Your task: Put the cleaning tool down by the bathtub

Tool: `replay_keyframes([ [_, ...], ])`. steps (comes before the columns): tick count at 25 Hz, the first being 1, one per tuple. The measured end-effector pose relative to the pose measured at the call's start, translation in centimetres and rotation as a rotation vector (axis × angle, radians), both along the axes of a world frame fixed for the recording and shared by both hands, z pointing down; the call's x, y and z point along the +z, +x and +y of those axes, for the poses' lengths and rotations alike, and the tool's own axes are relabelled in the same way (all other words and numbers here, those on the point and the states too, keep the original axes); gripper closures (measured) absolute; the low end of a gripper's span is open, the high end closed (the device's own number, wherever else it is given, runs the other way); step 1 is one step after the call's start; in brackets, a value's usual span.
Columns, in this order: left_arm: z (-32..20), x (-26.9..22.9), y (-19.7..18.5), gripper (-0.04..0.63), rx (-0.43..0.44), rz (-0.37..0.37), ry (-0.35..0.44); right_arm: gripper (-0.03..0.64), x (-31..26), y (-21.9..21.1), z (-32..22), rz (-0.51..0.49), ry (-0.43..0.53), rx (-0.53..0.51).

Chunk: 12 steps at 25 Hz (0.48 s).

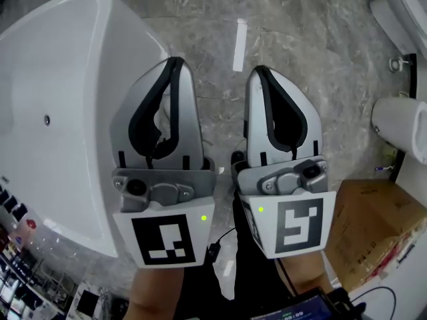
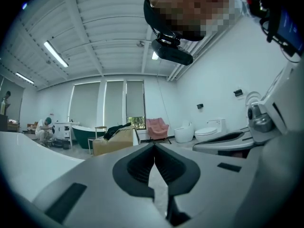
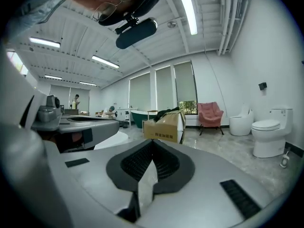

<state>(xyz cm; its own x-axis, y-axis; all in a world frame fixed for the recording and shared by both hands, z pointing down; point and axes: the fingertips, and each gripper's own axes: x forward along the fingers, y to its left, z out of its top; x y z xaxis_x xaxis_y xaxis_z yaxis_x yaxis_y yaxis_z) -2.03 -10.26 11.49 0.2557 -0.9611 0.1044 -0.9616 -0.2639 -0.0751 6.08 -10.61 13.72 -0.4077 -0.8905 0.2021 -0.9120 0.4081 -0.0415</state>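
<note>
I hold both grippers up close under the head camera, side by side and pointing away over the marble floor. My left gripper (image 1: pixel 175 62) is shut, its dark pads meeting at the tip with nothing between them (image 2: pixel 154 146). My right gripper (image 1: pixel 262 70) is also shut and empty (image 3: pixel 153 141). The white bathtub (image 1: pixel 60 112) lies at the left, its rim just beside the left gripper. No cleaning tool shows in any view.
A cardboard box (image 1: pixel 373 232) sits on the floor at the lower right. Two white toilets (image 1: pixel 400 122) (image 1: pixel 408 9) stand along the right edge. Farther off are a box (image 3: pixel 166 126), a pink chair (image 3: pixel 210 114), a toilet (image 3: pixel 268 137) and a dark green tub (image 2: pixel 88 136).
</note>
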Motion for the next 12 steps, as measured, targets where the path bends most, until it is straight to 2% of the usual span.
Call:
replay_keyframes([
  [12,1.4,1.3,2.8,0.58,0.017,0.005,-0.017,0.604,0.3,2.8,1.0,0.004,0.019,0.018],
])
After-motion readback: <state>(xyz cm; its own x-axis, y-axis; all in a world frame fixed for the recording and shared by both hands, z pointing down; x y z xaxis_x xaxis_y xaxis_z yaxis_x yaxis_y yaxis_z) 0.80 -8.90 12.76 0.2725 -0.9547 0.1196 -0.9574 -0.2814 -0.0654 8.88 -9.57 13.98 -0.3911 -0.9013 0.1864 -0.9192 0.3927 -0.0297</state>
